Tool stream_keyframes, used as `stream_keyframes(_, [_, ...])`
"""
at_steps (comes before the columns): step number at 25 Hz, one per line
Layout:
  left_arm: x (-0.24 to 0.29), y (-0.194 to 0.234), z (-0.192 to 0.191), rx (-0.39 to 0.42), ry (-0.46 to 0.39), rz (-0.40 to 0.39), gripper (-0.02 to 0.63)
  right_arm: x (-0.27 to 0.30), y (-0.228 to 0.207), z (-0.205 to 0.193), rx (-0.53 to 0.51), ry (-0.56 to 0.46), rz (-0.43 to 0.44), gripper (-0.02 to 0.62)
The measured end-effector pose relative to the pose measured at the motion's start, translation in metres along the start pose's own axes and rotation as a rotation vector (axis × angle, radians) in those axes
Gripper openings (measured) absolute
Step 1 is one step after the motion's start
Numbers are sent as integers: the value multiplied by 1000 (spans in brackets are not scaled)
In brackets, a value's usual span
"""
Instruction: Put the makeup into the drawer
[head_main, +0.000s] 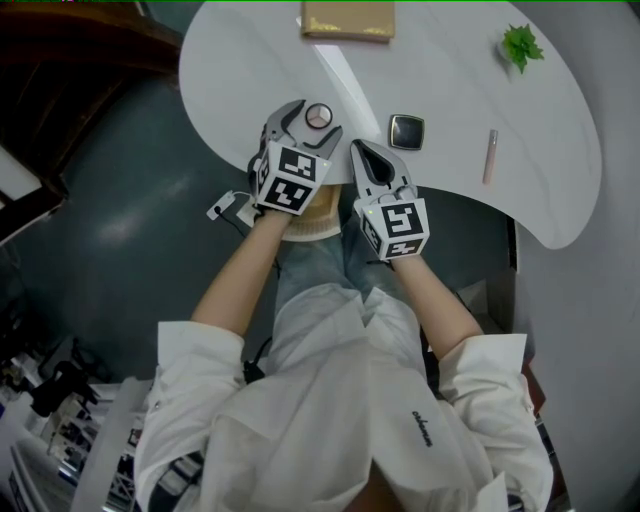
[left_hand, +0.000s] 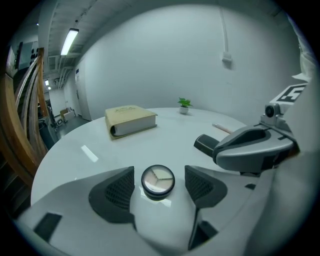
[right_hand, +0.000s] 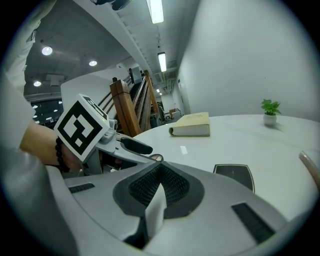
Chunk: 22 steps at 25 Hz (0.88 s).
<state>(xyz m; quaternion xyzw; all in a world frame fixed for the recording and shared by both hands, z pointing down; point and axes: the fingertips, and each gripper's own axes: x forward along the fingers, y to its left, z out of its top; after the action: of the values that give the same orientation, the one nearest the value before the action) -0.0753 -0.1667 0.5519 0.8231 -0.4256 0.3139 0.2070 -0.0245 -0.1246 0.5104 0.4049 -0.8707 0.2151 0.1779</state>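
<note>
A small round compact (head_main: 318, 115) with a pale three-part pan lies on the white table (head_main: 450, 70) near its front edge. My left gripper (head_main: 311, 123) is open around the compact, one jaw on each side. In the left gripper view the compact (left_hand: 158, 180) sits between the pads (left_hand: 119, 189) with a gap on both sides. My right gripper (head_main: 362, 151) is just right of it, shut and holding nothing; its pads (right_hand: 172, 186) meet. A dark square compact (head_main: 407, 131) and a pink tube (head_main: 490, 157) lie farther right. No drawer is in view.
A tan book (head_main: 347, 18) lies at the table's far edge and a small potted plant (head_main: 521, 46) stands at the far right. The table's curved front edge (head_main: 470, 190) runs just under both grippers, above the person's lap.
</note>
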Motion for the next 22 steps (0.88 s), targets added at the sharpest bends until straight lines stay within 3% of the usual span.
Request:
stream_keyframes(14, [13, 3, -5, -6, 40, 33, 306, -3, 6, -9, 4, 2, -2, 17])
stream_keyframes(22, [14, 3, -10, -21, 50, 36, 242, -7, 6, -9, 8, -5, -12, 17])
